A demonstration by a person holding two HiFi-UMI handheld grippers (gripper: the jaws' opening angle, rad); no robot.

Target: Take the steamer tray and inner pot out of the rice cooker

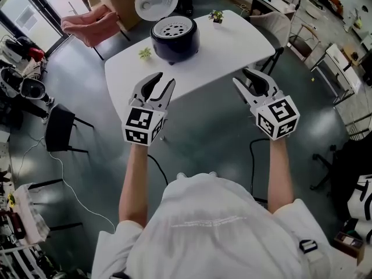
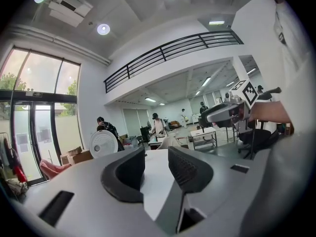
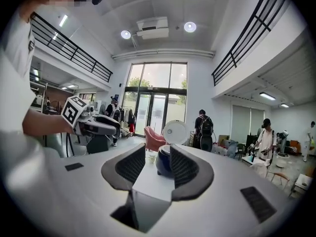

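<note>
The dark blue rice cooker (image 1: 174,42) stands on the white table (image 1: 232,45) with its white lid (image 1: 157,0) swung up. A white perforated steamer tray (image 1: 174,28) sits in its top; the inner pot below is hidden. My left gripper (image 1: 162,81) hovers open over the table's near edge, short of the cooker, nothing between its jaws. My right gripper (image 1: 244,77) is open and empty at the near right edge. In the right gripper view the cooker (image 3: 162,163) shows far off past the open right gripper (image 3: 153,164). The left gripper (image 2: 155,166) looks across the table top.
Two small potted plants (image 1: 145,53) (image 1: 217,16) stand on the table beside the cooker. A pink armchair (image 1: 90,25) lies beyond the table at left, a black chair (image 1: 61,127) at near left. Desks, cables and several people fill the room around.
</note>
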